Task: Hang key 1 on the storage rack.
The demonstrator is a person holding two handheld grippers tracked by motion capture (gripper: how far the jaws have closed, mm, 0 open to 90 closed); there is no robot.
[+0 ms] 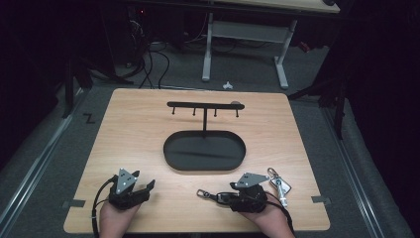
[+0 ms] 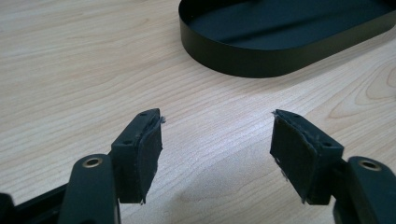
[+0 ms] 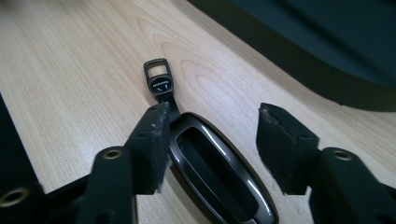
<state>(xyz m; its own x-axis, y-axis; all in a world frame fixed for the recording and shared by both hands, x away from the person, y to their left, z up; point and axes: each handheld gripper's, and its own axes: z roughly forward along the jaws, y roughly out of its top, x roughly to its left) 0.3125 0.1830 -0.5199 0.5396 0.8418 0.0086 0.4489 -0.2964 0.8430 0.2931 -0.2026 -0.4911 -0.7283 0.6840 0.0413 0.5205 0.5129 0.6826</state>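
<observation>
Looks like the pickup step: right gripper has its jaws apart over the car key fob, pads not pressing it. Fob lies flat just in front of the oval tray. Next, close squarely, then lift toward the tray's hook rack.

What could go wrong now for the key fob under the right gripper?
The right gripper is open over the key fob, which lies on the table; closing off-centre might push it aside. The second key set lies close beside that hand and could be knocked. The key stand is apart.
</observation>
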